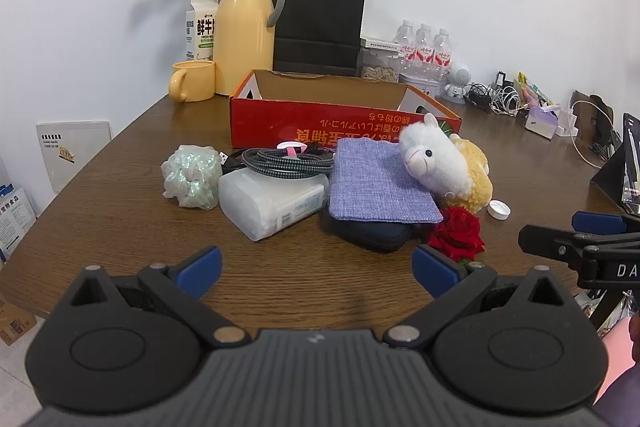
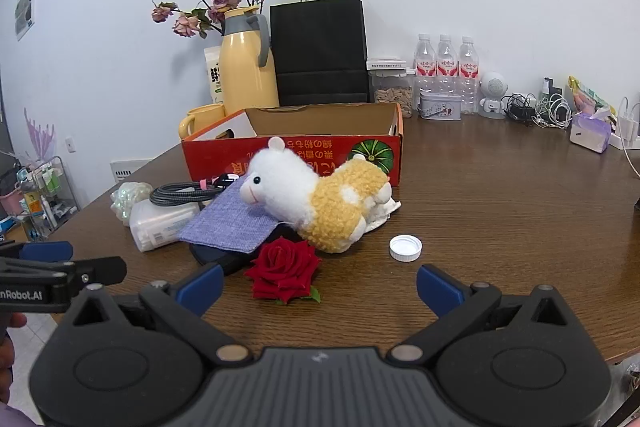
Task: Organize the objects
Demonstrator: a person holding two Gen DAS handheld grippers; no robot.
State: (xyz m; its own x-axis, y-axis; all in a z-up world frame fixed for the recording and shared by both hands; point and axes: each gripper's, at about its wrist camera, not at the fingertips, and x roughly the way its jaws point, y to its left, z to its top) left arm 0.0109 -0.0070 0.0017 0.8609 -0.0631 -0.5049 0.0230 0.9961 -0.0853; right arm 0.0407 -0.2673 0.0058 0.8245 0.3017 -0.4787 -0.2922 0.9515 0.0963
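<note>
Both tongs are being held wide apart and empty, tilted down over the near edge of the wooden table; nothing is being touched by the left gripper or the right gripper. Just ahead of the right tongs, slightly left of their centre line, a red rose is lying; soft, crushable petals are being judged likely, so a light pinch low on the bloom is being favoured. To the right of it, apart from the heap, a white cap is resting flat: light, rigid, possibly slippery, best taken across its rim. Ahead of the left tongs, a translucent plastic box is sitting with a coiled cable on top; beside it a purple cloth pouch is draped over a dark case. The pouch is being judged limp, to be pinched at an edge. Farther on, a plush alpaca is lying on its side, light and squashy, graspable across the body. Beyond everything, the open red cardboard box is waiting, apparently empty.
</note>
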